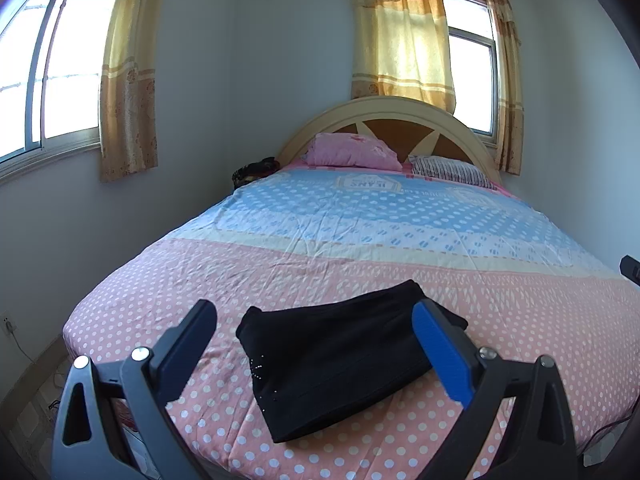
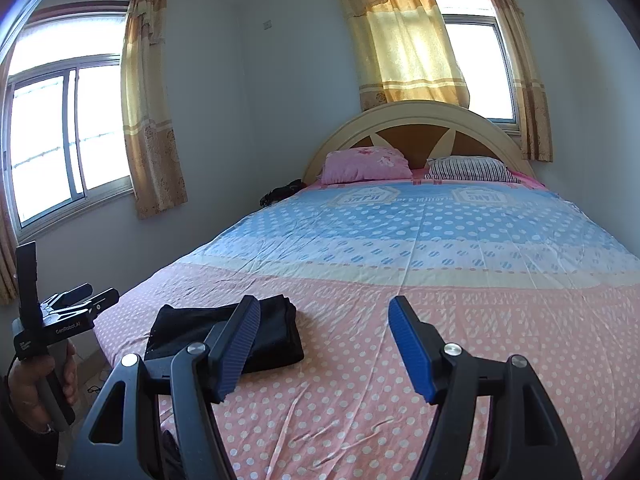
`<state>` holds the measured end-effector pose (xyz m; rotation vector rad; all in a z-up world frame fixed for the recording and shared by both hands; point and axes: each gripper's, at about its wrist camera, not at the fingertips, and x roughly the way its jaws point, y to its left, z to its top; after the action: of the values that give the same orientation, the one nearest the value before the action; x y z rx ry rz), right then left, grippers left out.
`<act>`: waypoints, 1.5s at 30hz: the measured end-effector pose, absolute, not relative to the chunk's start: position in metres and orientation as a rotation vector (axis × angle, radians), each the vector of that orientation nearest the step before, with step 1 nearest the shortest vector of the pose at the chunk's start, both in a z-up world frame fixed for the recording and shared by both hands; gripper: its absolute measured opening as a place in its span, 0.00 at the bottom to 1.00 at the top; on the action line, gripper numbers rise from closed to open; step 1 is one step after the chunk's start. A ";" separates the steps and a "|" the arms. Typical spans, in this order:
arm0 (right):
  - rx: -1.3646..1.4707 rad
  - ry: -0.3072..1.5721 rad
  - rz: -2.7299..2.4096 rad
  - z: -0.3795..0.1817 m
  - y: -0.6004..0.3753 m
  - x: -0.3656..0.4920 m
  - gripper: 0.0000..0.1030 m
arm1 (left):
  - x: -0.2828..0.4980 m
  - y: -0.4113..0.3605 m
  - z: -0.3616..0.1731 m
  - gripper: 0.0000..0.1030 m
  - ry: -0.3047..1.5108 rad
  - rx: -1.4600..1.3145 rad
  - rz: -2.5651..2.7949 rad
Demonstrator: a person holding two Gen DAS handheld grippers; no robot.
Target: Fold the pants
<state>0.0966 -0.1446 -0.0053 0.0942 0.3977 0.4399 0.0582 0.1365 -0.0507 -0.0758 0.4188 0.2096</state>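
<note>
The black pants (image 1: 340, 356) lie folded into a compact rectangle on the pink dotted sheet near the foot of the bed (image 1: 360, 248). My left gripper (image 1: 316, 314) is open and empty, held above and in front of the pants. In the right wrist view the pants (image 2: 272, 340) lie at lower left, partly behind my left finger. My right gripper (image 2: 324, 312) is open and empty, to the right of the pants. The left gripper also shows in the right wrist view (image 2: 92, 296), held by a hand off the bed's left edge.
A pink pillow (image 1: 352, 152) and a striped pillow (image 1: 448, 170) lie by the headboard (image 1: 392, 112). A dark bundle (image 1: 254, 172) sits at the bed's far left corner. Windows with yellow curtains (image 1: 128, 72) are on the walls. Cables lie on the floor at left.
</note>
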 end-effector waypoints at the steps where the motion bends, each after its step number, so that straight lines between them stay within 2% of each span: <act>1: 0.093 0.400 0.440 -0.006 -0.144 0.097 0.66 | 0.059 0.136 -0.051 0.98 0.420 -0.075 0.210; 45: 0.072 0.430 0.445 -0.017 -0.134 0.101 0.66 | 0.060 0.142 -0.056 1.00 0.425 -0.078 0.264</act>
<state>0.1011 -0.1336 -0.0174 0.0721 0.4305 0.4449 0.0599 0.1417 -0.0558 -0.0781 0.4253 0.2639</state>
